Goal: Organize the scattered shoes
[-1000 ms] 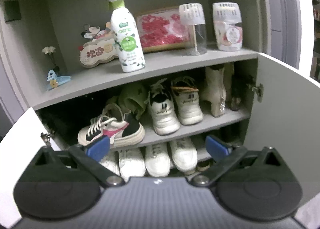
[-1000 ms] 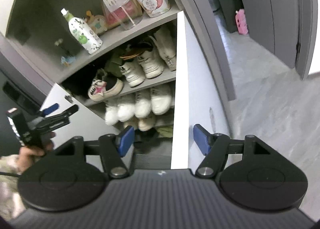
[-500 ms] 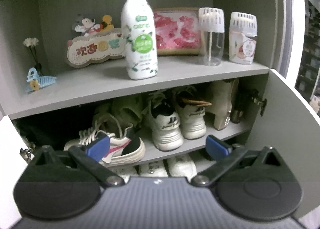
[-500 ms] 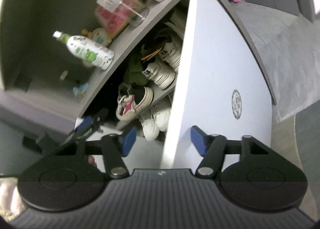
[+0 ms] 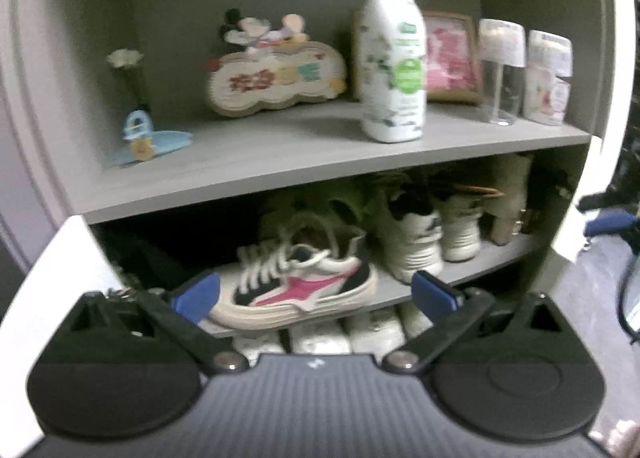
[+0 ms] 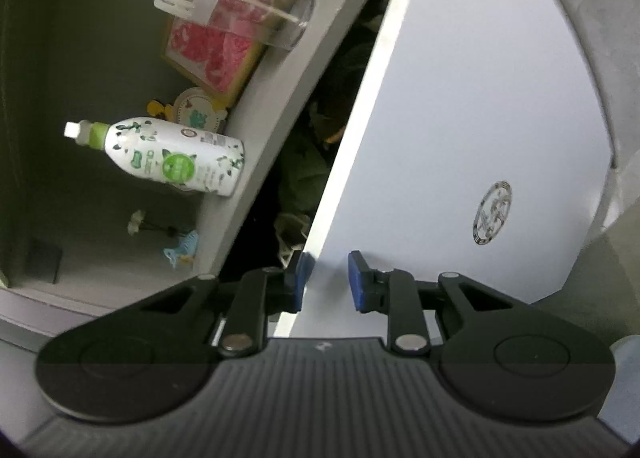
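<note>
Right claw closing astride cabinet door edge. Left claw spread; pink-white sneaker dead ahead, long axis crosswise.

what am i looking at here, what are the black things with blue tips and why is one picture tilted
Those are two hand-held grippers, each with a camera looking along its fingers. The left view faces an open cabinet: the left gripper stands open, empty, before a pink-striped sneaker on the shoe shelf. The shelf above holds a spray bottle, a cartoon sign and jars. The right view looks tilted because that hand is rolled over. The right gripper is closing on the edge of the white door; one pad looks against it, the other shows a gap, so no firm grip yet.
</note>
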The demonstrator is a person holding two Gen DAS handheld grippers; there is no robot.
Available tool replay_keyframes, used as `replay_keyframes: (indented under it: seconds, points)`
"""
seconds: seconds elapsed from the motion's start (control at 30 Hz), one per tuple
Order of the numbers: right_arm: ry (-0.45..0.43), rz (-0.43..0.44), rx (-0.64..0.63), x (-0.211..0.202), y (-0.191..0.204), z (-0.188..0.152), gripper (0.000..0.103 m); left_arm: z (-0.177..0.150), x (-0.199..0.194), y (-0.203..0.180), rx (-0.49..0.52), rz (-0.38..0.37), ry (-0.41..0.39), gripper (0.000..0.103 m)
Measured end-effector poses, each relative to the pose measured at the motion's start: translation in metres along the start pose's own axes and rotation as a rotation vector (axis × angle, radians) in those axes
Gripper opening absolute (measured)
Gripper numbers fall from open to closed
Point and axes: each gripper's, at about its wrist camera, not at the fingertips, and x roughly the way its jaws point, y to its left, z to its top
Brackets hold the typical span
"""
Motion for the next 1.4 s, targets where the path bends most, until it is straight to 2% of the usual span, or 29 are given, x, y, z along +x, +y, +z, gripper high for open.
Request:
replay_keyframes:
  seconds: [0.17,0.43,0.67,0.77,0.83,0.97,1.07,1.17,1.27,1.4]
  points:
    - [0.038,0.04,0.021,0.028,0.0,0.021,0.036,0.0,-0.001,0.01,-0.074,0.107,0.04,0.103]
    - [0.147,0.082,0.008,0.064,0.005,0.061,0.037,0.011,-0.016,-0.014,-0.229,0.331,0.073,0.103]
    - [0.32,0.1,0.01,0.087,0.005,0.1,0.037,0.002,-0.053,-0.067,-0.415,0.545,0.143,0.103]
    - [0.402,0.141,-0.021,0.1,0.002,0.116,0.037,-0.005,-0.072,-0.09,-0.483,0.615,0.182,0.103]
    - [0.442,0.178,-0.069,0.104,0.0,0.12,0.037,-0.017,-0.101,-0.112,-0.525,0.674,0.219,0.103]
    - [0.47,0.149,-0.281,0.097,0.009,0.113,0.032,-0.036,-0.14,-0.137,-0.565,0.72,0.242,0.103]
    - [0.494,0.167,-0.341,0.086,0.01,0.106,0.03,-0.053,-0.165,-0.152,-0.622,0.764,0.255,0.103]
    - [0.55,0.181,-0.517,0.056,0.018,0.078,0.03,-0.068,-0.194,-0.167,-0.671,0.791,0.231,0.103]
    - [0.593,0.191,-0.596,0.032,0.018,0.055,0.03,-0.087,-0.224,-0.187,-0.701,0.813,0.203,0.103]
    - [0.619,0.171,-0.73,-0.019,0.016,0.01,0.03,-0.117,-0.264,-0.211,-0.766,0.831,0.17,0.103]
